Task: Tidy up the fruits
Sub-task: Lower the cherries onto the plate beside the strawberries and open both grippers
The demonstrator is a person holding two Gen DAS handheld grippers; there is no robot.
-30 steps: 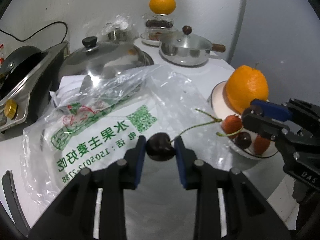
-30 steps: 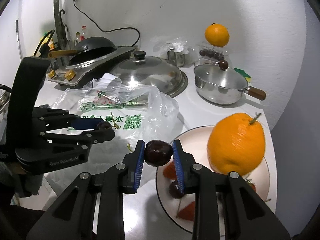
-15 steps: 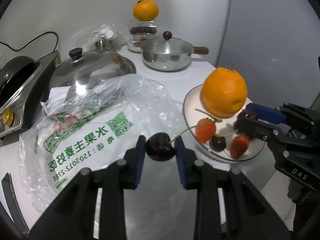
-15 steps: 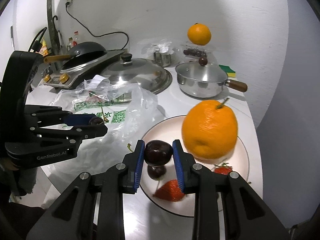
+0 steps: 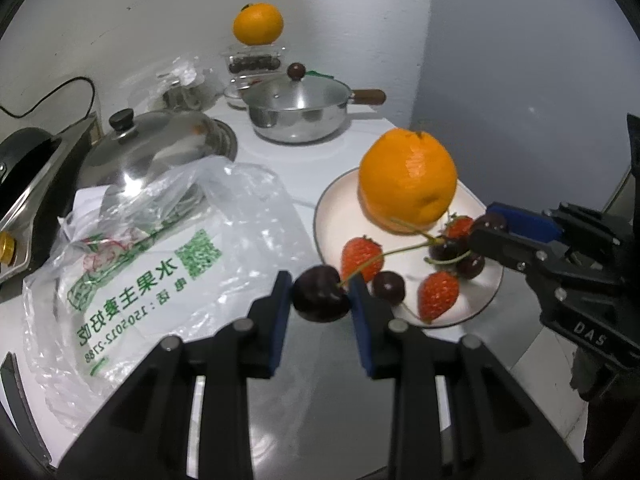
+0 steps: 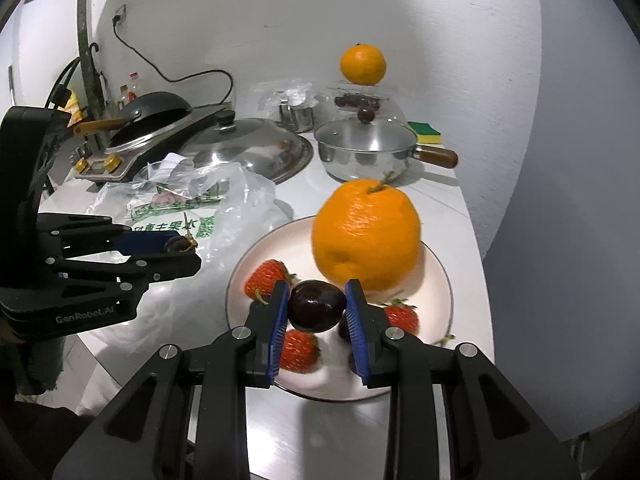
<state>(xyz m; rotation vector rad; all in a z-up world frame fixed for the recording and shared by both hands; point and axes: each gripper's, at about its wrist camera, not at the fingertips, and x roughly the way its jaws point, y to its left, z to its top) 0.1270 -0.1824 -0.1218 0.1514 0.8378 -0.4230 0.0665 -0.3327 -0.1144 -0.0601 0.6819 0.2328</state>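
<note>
on a white kitchen counter (image 5: 256, 392), two handheld grippers each carry a dark cherry. the left gripper (image 5: 320, 300) has its blue pads pinched on a cherry (image 5: 320, 299) whose long green stem arcs toward the plate (image 5: 332, 216); in its own view the fruit hangs in front of the near left rim of the plate, beside a clear plastic bag (image 5: 160, 256) printed with green characters. the right gripper (image 6: 317, 307) is clamped on a second cherry (image 6: 317, 306), which in its own view hangs in front of the plate (image 6: 440, 280), before a large orange (image 6: 366, 234) and among strawberries (image 6: 267, 280). the plate already holds that orange (image 5: 407, 186), three strawberries (image 5: 438, 294) and several loose cherries (image 5: 389, 286). seen from the left camera, the right gripper reaches in from the right edge over the far side of the plate. behind stand a lidded steel saucepan (image 5: 298, 110) with a wooden handle, a domed steel lid (image 5: 156, 148), a stove (image 5: 28, 184) with a dark pan, and a second orange (image 5: 258, 24) resting on a clear box of dark fruit (image 5: 253, 62) against the wall.
</note>
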